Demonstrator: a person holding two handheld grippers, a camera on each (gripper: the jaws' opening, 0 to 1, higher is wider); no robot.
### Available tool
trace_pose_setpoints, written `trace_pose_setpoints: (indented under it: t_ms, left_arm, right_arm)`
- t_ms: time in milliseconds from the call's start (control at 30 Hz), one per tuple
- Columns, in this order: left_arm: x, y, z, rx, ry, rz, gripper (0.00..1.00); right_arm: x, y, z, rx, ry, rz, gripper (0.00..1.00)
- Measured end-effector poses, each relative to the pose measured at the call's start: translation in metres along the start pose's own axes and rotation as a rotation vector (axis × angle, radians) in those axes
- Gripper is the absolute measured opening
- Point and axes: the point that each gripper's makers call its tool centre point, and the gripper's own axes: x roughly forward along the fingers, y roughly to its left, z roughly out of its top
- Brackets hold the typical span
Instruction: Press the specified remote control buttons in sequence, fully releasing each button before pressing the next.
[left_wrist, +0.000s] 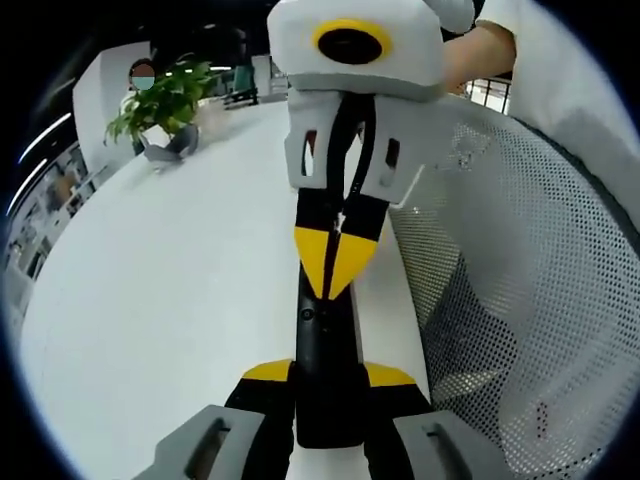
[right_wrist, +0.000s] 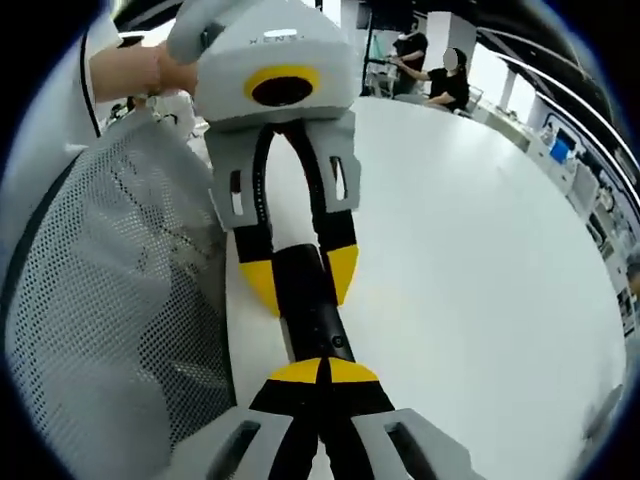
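Note:
A long black remote (left_wrist: 325, 340) is held above the white table (left_wrist: 170, 300), and my left gripper (left_wrist: 328, 375) is shut on its sides, yellow tips on either edge. My right gripper (left_wrist: 335, 275) comes in from the top of the left gripper view. Its jaws are shut together and their yellow point touches the remote's upper face, just beyond a small button. In the right gripper view, my right gripper (right_wrist: 322, 372) rests its shut tips on the remote (right_wrist: 312, 310), and the left gripper (right_wrist: 303, 280) clamps the remote's far part.
A grey mesh chair back (left_wrist: 520, 280) stands close beside the grippers, also in the right gripper view (right_wrist: 110, 300). A potted plant (left_wrist: 165, 100) sits at the table's far edge. People (right_wrist: 430, 70) sit beyond the table. A hand (left_wrist: 480, 50) holds the right gripper.

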Motion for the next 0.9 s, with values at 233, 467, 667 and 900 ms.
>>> trace_pose_setpoints:
  t_ms: [233, 467, 667, 900]
  left_arm:
    - [0.000, 0.000, -0.001, 0.006, -0.001, -0.011, 0.24]
    - [0.000, 0.000, -0.001, 0.005, -0.002, -0.010, 0.24]
    - [0.000, 0.000, -0.001, 0.025, 0.023, -0.016, 0.24]
    - [0.001, 0.000, 0.000, 0.040, 0.058, -0.027, 0.24]
  right_arm:
    - [-0.001, 0.002, -0.002, -0.051, 0.011, 0.016, 0.00]
    - [-0.008, -0.001, -0.012, -0.032, 0.019, 0.014, 0.00]
    - [-0.004, 0.000, -0.011, -0.131, 0.096, -0.007, 0.00]
    - [-0.005, -0.002, -0.011, -0.089, 0.091, 0.004, 0.00]
